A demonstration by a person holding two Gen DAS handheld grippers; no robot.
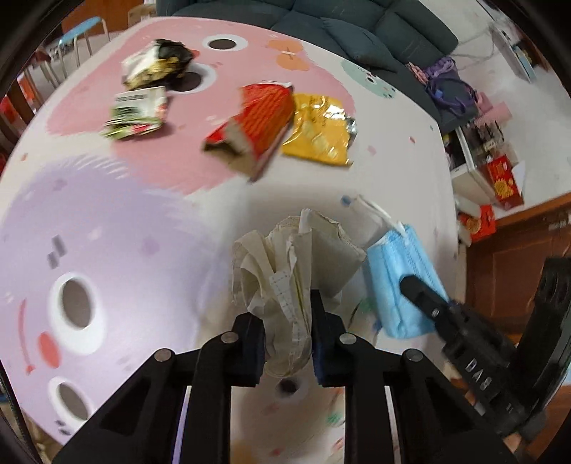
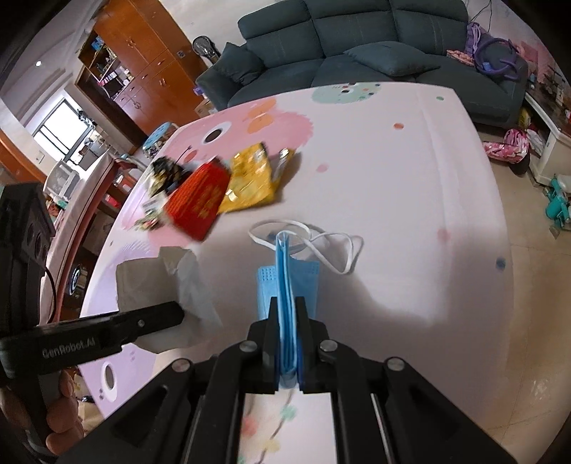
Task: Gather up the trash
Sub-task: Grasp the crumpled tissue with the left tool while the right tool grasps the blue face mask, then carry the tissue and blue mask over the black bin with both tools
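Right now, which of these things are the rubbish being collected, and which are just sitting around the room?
Trash:
crumpled paper, held by left gripper
blue face mask, held by right gripper
red packet
yellow wrapper
two crumpled wrappers

Just lying about:
sofa
blue stool
wooden cabinet

Black left gripper [image 1: 288, 321] with silver screws, lettered "GenRobot.AI"; bare-skinned fingers [image 2: 66, 410].

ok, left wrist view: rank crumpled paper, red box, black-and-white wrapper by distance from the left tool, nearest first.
1. Crumpled paper: pinched in the left tool, bottom centre.
2. Red box: mid-table, straight ahead, beside a yellow packet.
3. Black-and-white wrapper: far left, near the table edge.
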